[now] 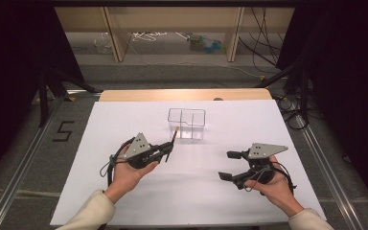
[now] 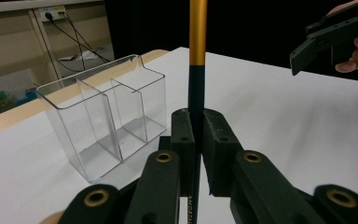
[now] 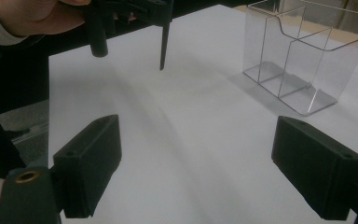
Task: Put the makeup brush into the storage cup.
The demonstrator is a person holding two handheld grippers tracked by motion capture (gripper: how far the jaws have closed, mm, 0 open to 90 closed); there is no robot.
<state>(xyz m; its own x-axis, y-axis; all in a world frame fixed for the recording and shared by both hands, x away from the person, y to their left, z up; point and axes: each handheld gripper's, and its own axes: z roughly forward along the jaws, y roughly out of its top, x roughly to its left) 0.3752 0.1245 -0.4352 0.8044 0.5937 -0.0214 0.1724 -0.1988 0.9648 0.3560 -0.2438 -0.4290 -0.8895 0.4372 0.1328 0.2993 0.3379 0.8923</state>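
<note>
Pencil (image 2: 197,70) clenched in my left gripper (image 1: 166,150), tip toward the clear organizer (image 1: 187,123) at 12 o'clock.

My right gripper (image 1: 230,165) hangs at 4 o'clock, fingers (image 3: 89,163) released, nothing between them. Open white surface (image 1: 124,120) lies between both grippers and on to every edge; beyond the wooden far edge, grey floor, cables, shelving.

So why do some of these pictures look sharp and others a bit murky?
High view: even light on the white table, darkness at both sides. Left gripper view: the pencil and clear box are crisp, while the nearest gripper parts are soft. Right gripper view: dimmer, greyish, with soft shadows on the table and faint reflections on the box.
</note>
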